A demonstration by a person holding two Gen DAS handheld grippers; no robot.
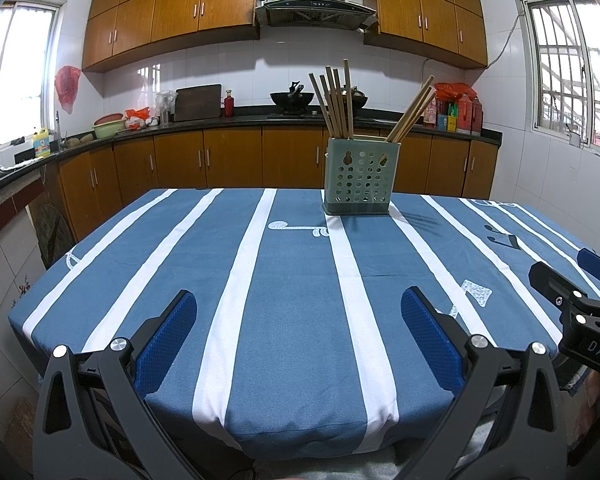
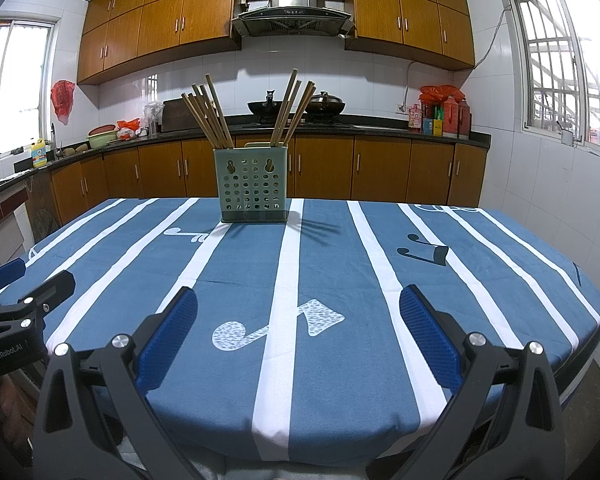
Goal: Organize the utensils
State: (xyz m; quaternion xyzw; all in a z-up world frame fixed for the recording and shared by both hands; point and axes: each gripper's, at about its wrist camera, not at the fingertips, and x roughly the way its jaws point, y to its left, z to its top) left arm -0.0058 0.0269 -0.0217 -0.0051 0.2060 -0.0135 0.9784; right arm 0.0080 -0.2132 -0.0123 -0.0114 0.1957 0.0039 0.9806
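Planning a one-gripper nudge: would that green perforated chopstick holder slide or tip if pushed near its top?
The chopstick holder looks like thin, light plastic and stands tall, so it would probably tip. The chopsticks rise well above its rim, likely making it top-heavy. The tablecloth may grip its base.

One green holder (image 2: 253, 185) stands on the table (image 2: 340, 280), and in it two bunches of chopsticks: about seven in the left compartment (image 2: 208, 116), about four in the right (image 2: 294, 110). Behind the holder, two woks (image 2: 296, 107) sit on the counter
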